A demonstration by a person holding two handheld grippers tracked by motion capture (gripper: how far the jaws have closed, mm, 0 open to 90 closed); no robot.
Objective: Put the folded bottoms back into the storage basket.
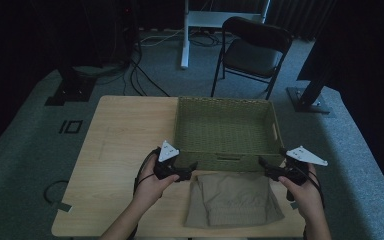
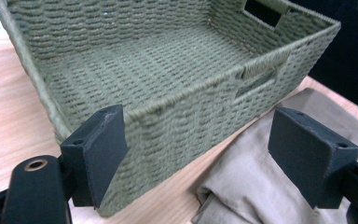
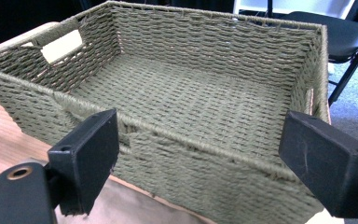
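**Ana:** Khaki cloth first: a folded beige fabric garment (image 1: pixel 234 199) lies on the pale wooden surface (image 1: pixel 120 135) at the near edge, between the person's two hands, touching or nearly touching the front wall of the empty olive-green woven rectangular basket (image 1: pixel 225 157) just behind it.

**Ben:** So which step does that make it?

**Ana:** It looks like the approach. The left tool (image 1: pixel 192 167) sits by the garment's upper left corner and the right tool (image 1: pixel 263 165) by its upper right, both close against the basket's front wall. Neither has the cloth.

**Ben:** How do the jaws stand?

**Ana:** Wide apart on both. In the left gripper view the black pads (image 2: pixel 103 151) frame the basket's near corner with nothing pinched; in the right gripper view they stand apart before the front wall.

**Ben:** And next?

**Ana:** Probably lowering each tool onto a top corner of the garment, pinching all layers, then lifting it over the wall into the basket. Beyond the surface stands a black folding chair (image 1: pixel 252 52).
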